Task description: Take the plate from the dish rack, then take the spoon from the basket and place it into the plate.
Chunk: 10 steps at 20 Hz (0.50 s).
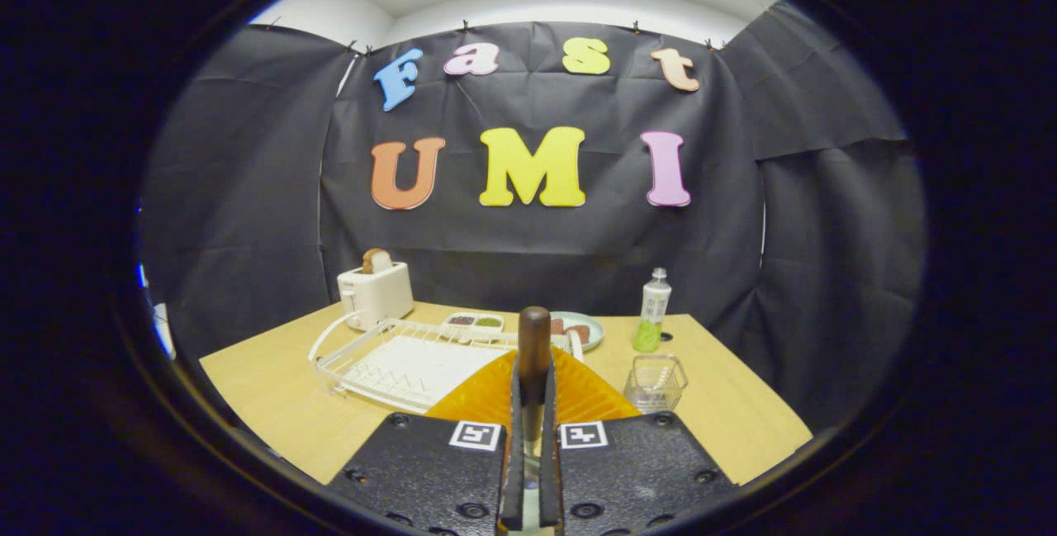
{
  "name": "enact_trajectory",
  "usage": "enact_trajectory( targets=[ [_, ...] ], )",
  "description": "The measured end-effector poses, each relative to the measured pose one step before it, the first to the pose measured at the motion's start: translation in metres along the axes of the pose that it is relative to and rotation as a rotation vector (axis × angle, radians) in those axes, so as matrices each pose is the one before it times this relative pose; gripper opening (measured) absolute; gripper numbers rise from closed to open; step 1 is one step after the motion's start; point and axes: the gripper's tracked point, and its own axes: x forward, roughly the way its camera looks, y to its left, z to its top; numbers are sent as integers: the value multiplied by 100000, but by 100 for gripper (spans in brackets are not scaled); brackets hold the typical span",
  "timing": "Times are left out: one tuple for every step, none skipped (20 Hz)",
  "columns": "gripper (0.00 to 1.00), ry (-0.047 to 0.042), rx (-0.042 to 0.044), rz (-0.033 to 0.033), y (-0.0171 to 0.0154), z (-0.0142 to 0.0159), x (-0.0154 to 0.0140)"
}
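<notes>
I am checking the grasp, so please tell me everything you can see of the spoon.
The spoon shows as a dark brown, wood-like handle with a rounded end, standing up between the fingers of the tool, which are closed on it from both sides. Its lower part, bowl included, is hidden between the fingers. Behind it lies the orange ribbed plate, just ahead of the tool on the wooden table; whether the spoon touches the plate cannot be told.
</notes>
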Motion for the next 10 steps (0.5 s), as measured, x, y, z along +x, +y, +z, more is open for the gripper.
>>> enact_trajectory(
  targets=[
    [13, -196, 1769, -836, 643, -1193, -614],
    [13, 411, 1988, -800, 591, -1234, -364],
    [13, 439, 1982, -528, 423, -1120, -316],
    [13, 49, 2690, -782, 144, -843, -201],
    [13, 191, 3241, -434, 139, -861, -123],
    [13, 374, 3099, -41, 195, -865, -41],
    [13, 692, 2187, -46, 213, -893, 82],
    [13, 429, 1031, 116, 86, -753, 86],
    [14, 1568, -378, 751, 268, -971, 225],
    [14, 181, -1152, 398, 72, -670, -39]
  ],
)
